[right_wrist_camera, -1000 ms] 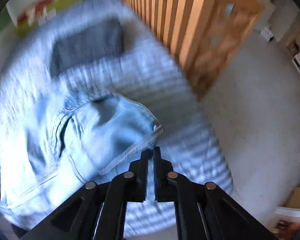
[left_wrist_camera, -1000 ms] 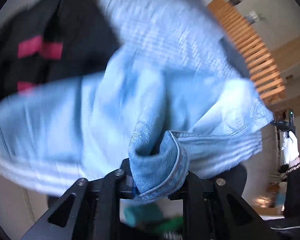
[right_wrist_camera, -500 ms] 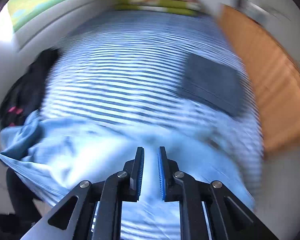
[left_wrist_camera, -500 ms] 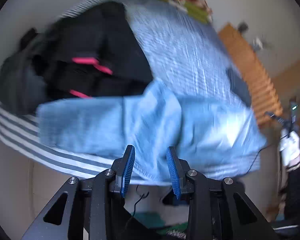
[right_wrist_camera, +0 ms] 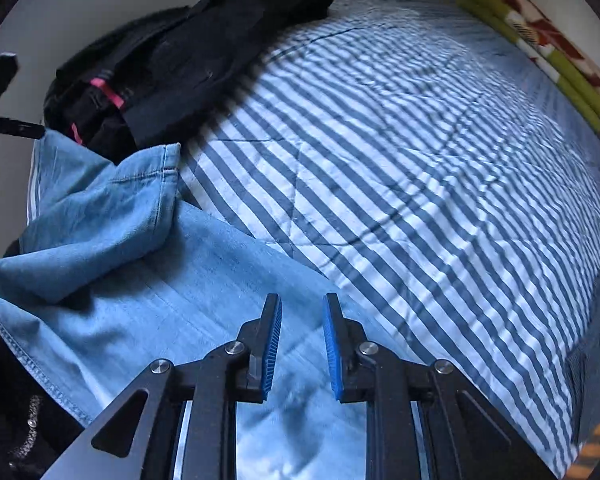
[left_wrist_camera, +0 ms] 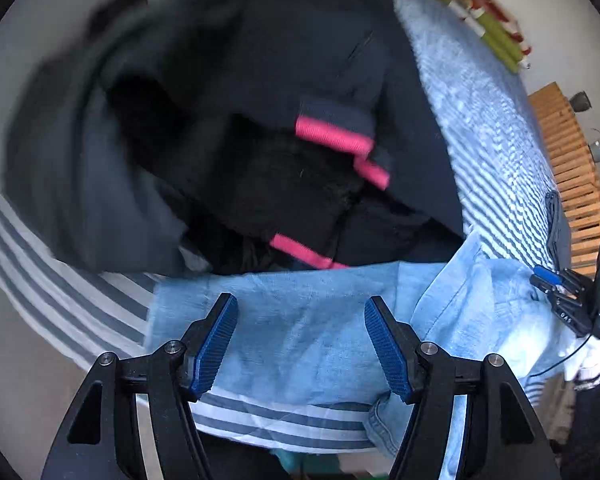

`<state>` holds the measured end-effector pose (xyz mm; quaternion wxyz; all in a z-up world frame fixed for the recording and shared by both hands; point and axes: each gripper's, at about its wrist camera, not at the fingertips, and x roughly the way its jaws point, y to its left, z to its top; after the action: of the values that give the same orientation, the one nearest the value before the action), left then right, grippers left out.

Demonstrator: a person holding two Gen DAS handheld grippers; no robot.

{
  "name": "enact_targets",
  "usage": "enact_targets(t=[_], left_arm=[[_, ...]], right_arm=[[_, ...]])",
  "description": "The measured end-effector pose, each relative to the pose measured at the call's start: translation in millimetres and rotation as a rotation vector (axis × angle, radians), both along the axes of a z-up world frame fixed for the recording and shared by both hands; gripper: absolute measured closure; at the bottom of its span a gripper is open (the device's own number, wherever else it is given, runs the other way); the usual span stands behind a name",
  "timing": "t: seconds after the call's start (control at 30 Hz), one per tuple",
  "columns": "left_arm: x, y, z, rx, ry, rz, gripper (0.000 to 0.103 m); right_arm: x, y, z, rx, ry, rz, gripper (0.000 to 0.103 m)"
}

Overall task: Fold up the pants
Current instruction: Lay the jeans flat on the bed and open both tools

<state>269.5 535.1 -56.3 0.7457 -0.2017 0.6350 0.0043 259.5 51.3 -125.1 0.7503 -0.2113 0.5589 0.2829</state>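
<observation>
From the left wrist we see our left gripper (left_wrist_camera: 300,340) pointing down over the jeans (left_wrist_camera: 308,332), its jaws opening and already wide, the blue pads (left_wrist_camera: 216,344) clear of the cloth with nothing pinched between them. The jeans lie spread along the near edge of the bed (left_wrist_camera: 496,152), on its striped cover, with a hem spilling over that edge near the right pad. Just beyond the jeans, toward the bed's left side, sits a heap of dark clothes (left_wrist_camera: 260,120) with pink bands (left_wrist_camera: 332,138), touching the denim's far edge. At the far corner of the bed lies a folded green and red blanket (left_wrist_camera: 488,20), and a wooden slatted rail (left_wrist_camera: 572,176) stands past the right edge. The right gripper (left_wrist_camera: 556,292) shows at the right, low over the denim. From the right wrist we see our right gripper (right_wrist_camera: 298,344) with its jaws opening but narrow, the pads above the jeans (right_wrist_camera: 140,280) and gripping nothing. Here the denim covers the near left corner of the bed (right_wrist_camera: 420,180), one leg (right_wrist_camera: 112,200) folded back on itself, its hem up by the dark clothes (right_wrist_camera: 188,52). The blanket (right_wrist_camera: 540,52) rests at the far right corner. No container appears in either view.
</observation>
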Motion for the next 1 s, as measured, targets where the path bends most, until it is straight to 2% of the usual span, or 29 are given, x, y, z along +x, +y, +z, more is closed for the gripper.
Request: enact_targets(t=[0.1,0.17,0.2,0.23,0.4,0.5,0.6,0.67,0.7,0.73,0.77,0.8,0.83,0.87,0.9,0.93,1.0], left_arm=[[0,-3,-9,-0.007,0.021,-0.015,0.029],[-1,-4,-11,0.010,0.020,-0.023,0.028],[-2,-4,-11,0.010,0.016,-0.017,0.027],[0,-2,-12,0.002,0.015,-0.004,0.025],[12,4,-23,-0.016,0.047,0.053,0.024],[18,6,-27,-0.027,0.059,0.054,0.018],[23,-2,-40,0.021,0.105,0.023,0.018],[24,-6,-43,0.044,0.102,0.007,0.019],[24,-8,-44,0.051,0.095,0.004,0.024],[22,-10,-45,0.051,0.089,-0.006,0.035],[20,-14,-47,0.064,0.094,-0.016,0.042],[17,-16,-50,0.074,0.096,-0.025,0.057],[14,-18,-52,0.076,0.095,-0.037,0.072],[10,-20,-54,0.073,0.093,-0.041,0.076],[6,-20,-53,0.074,0.080,-0.037,0.086],[3,-20,-51,0.064,0.064,-0.034,0.096],[-5,-20,-44,0.067,0.030,-0.026,0.098]], right_arm=[[6,-6,-7,-0.003,0.042,0.037,0.083],[9,-4,-9,-0.015,0.038,0.060,0.075],[12,-1,-11,-0.020,0.027,0.074,0.067],[14,4,-11,-0.022,0.020,0.096,0.065],[10,43,-21,-0.047,0.029,0.244,0.062],[5,61,-32,-0.087,0.028,0.317,0.059],[4,70,-42,-0.108,0.035,0.341,0.059],[3,73,-48,-0.114,0.054,0.352,0.059],[1,74,-51,-0.126,0.058,0.358,0.059],[-2,75,-54,-0.132,0.067,0.363,0.063],[-6,75,-56,-0.139,0.073,0.372,0.068],[-11,76,-59,-0.158,0.064,0.379,0.079],[-15,76,-59,-0.170,0.046,0.385,0.084],[-19,75,-57,-0.176,0.027,0.385,0.096],[-20,75,-56,-0.182,0.020,0.377,0.100],[-21,73,-53,-0.176,0.010,0.365,0.100],[-24,68,-43,-0.140,0.003,0.340,0.100]])
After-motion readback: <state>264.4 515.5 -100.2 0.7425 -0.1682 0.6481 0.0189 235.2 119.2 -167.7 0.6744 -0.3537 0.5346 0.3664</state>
